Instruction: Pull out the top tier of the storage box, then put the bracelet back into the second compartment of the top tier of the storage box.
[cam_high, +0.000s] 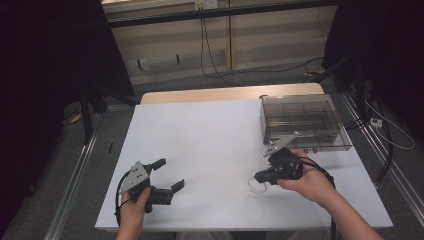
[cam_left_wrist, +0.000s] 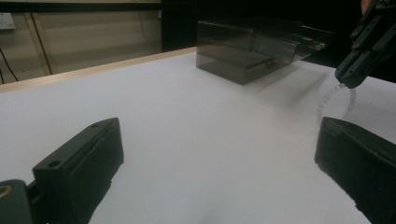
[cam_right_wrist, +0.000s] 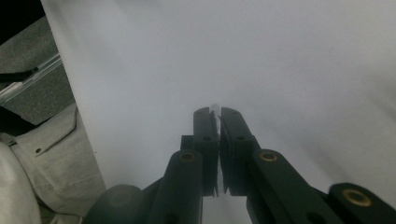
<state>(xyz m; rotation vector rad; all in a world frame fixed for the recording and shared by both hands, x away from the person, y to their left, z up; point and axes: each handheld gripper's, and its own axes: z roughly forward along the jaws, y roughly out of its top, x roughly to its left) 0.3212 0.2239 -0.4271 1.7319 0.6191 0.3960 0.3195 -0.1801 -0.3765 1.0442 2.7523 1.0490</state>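
Two grippers: both over the white table (cam_high: 210, 145), one in each hand.
Right gripper (cam_high: 260, 176): jaws pressed almost together, pinching a clear ring (cam_high: 256, 185) at their tips; tips point left and slightly down in the high view.
Clear ring: hangs from the right gripper's jaw tips, close above the white surface, near the table's front right. In the left gripper view the ring (cam_left_wrist: 337, 100) is translucent and dangles below the right gripper (cam_left_wrist: 348, 77). In the right gripper view a small clear bit (cam_right_wrist: 215, 108) sticks out between the closed jaw tips.
Left gripper (cam_high: 167, 175): jaws spread wide, nothing between them; at the table's front left, well apart from the ring.
Smoked plastic box (cam_high: 302, 122): compartmented, at the table's far right corner, just behind the right hand (cam_high: 312, 182).
Box contents: cannot tell.
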